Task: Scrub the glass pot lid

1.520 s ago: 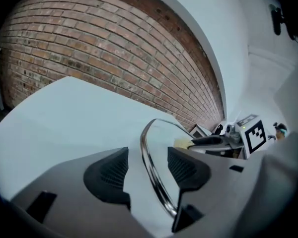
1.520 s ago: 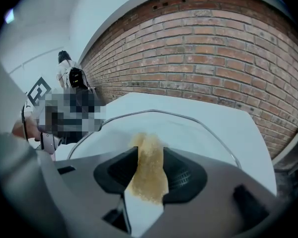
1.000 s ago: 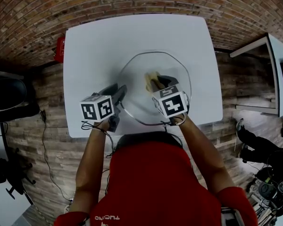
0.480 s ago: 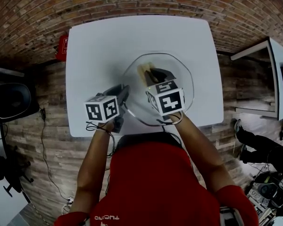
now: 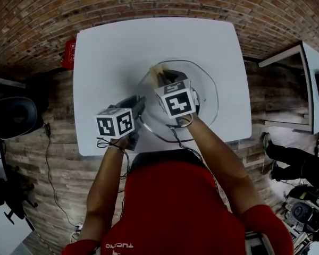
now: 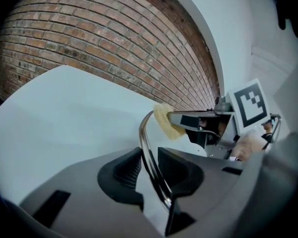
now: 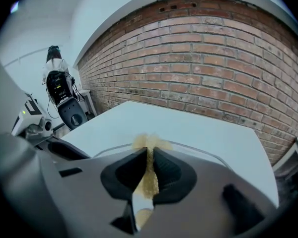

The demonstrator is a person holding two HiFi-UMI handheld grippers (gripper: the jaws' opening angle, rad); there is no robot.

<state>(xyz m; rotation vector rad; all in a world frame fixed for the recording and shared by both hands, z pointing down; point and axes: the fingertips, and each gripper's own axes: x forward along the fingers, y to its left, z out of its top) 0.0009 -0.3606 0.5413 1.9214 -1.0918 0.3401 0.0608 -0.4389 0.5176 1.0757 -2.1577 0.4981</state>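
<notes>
Fingers [image 6: 123, 175], left gripper view: my left gripper [image 6: 148, 155] pinches the steel rim of the round glass pot lid [image 6: 143, 130], centre. Right gripper view: right gripper [image 7: 149, 155] clamps yellow sponge [image 7: 150, 182], lower centre. Head view: lid mid-frame on white square table [image 5: 106, 52].

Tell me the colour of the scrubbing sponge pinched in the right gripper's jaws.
Pale yellow-tan; the soft scrubbing sponge shows best in the right gripper view.

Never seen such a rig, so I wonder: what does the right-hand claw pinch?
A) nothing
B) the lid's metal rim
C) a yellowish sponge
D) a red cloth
C: in the right gripper view the right claw is shut on a yellowish sponge; the left claw clamps the glass lid by its rim.
</notes>
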